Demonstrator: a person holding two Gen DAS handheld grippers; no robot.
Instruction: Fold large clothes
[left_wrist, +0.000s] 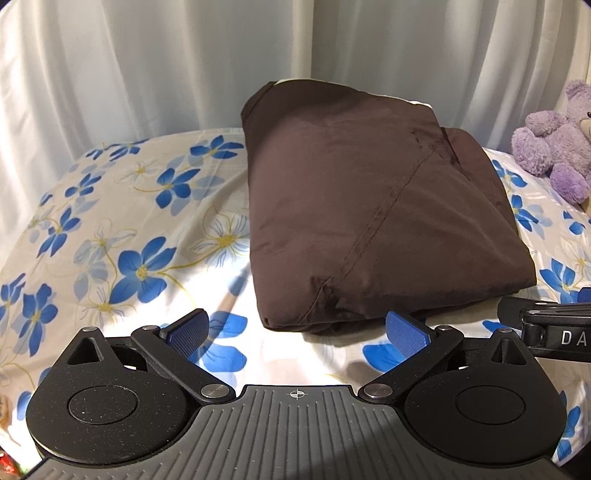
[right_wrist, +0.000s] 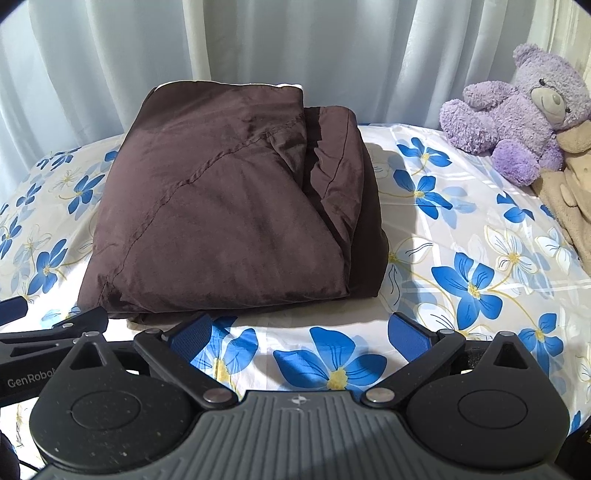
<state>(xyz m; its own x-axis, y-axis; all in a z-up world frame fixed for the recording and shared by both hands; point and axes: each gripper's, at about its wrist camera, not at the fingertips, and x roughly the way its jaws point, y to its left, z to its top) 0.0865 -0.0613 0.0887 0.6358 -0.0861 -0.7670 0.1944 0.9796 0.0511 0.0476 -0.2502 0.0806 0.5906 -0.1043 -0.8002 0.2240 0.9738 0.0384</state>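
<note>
A dark brown garment is lying folded into a thick, roughly square bundle in the middle of the bed, on a sheet printed with blue flowers. A stitched seam is running slantwise across its top layer, and a second fold is peeking out along its right side. A sliver of pale lining is showing at the far edge.

Both tongs are hanging just short of the bundle's near edge, side by side. The left tongs are standing wide open with nothing between the blue pads; only the sheet is showing in the gap. The right tongs are spread just as wide and are gripping nothing either. Each one's black frame is poking into the other's view at the edge.

Behind the bed a white curtain is hanging in long pleats, close behind the bundle's far side. Off to the right, well apart from the garment, a purple teddy bear is sitting, leaning against a beige plush toy. Nothing is lying between the tongs and the garment.
</note>
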